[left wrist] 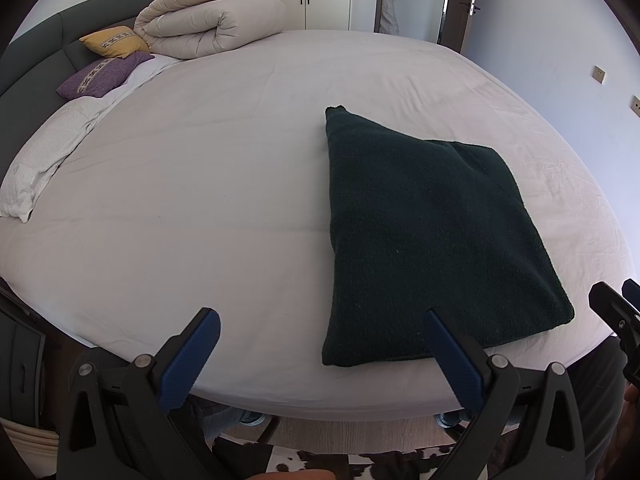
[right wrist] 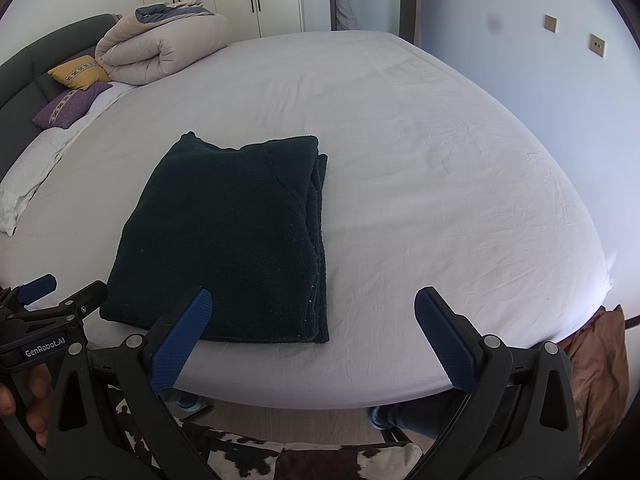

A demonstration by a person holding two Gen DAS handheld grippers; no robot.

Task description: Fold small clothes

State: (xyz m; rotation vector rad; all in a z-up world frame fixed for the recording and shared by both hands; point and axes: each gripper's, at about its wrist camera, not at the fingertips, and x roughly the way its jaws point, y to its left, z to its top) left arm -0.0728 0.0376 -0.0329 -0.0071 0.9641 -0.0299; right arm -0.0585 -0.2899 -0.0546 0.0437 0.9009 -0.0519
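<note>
From my left camera, I saw the left hand-held gripper (left wrist: 320,332) spread wide with nothing in it. Its blue fingers (left wrist: 448,354) hung over the near edge of the bed (left wrist: 200,160). The dark green sweater (left wrist: 420,240) lay folded flat on the white sheet, toward the right side. One blue finger sat just in front of the sweater's near edge, but I could not tell if it touched. Far back I saw a rolled-up quilt (left wrist: 216,20), a yellow pillow (left wrist: 114,42) and a purple pillow (left wrist: 102,74).

From my right camera, the right hand-held gripper (right wrist: 312,318) was spread wide too, holding nothing. The sweater (right wrist: 224,240) lay to the left of the middle, near the bed's front edge (right wrist: 440,200). The left blue finger (right wrist: 182,338) covered the sweater's near corner. The other gripper (right wrist: 60,300) showed at the far left, beside the sweater.
</note>
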